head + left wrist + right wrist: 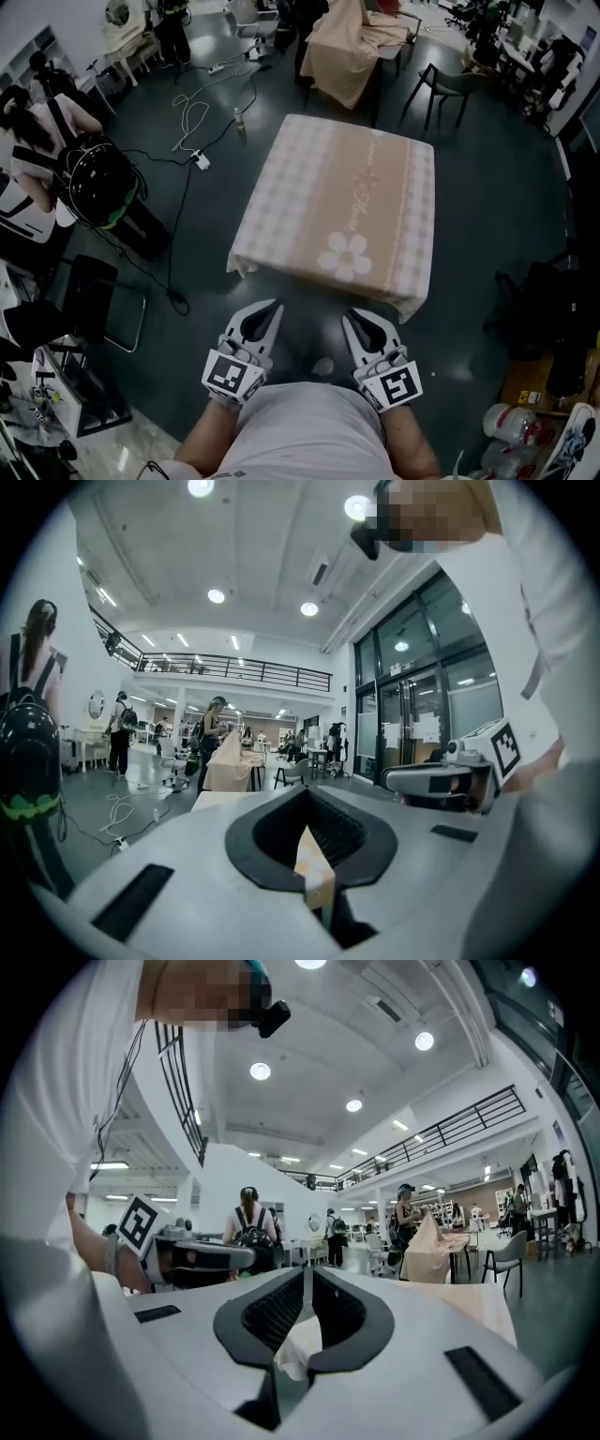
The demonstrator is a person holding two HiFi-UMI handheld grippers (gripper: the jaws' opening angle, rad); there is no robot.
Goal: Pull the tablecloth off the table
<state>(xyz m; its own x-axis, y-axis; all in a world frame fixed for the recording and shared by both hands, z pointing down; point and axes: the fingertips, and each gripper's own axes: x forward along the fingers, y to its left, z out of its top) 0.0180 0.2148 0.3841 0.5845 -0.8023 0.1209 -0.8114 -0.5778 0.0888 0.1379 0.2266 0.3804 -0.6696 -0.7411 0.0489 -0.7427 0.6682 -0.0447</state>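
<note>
Closest to us, against the white shirt [305, 436], we hold the two grippers side by side, each with its marker cube toward us. The left gripper [275, 306] is clenched, its jaws pressed together at the tip; in its own view [307, 797] only a thin slit remains, and a sliver of beige shows through it. The right gripper [349, 317] is closed up the same way [307, 1277], with a pale patch showing in the gap below the tip. Both point forward and sit just short of the near edge of the tablecloth [337, 202], not touching it as far as the head view shows.

The tablecloth lies flat and smooth over a square table, which it hides entirely. It is beige down the middle with pale pink-and-white checked bands along the sides, a large white flower [343, 255] printed near our edge, and faint script higher up. Its edges hang down a little all round.

Around it is a dark floor [497, 206]. To the left a person carries a black backpack [94, 183]; white cables [199, 111] trail beyond. Farthest off stand another table draped in beige cloth [342, 47] and a chair [450, 89].
</note>
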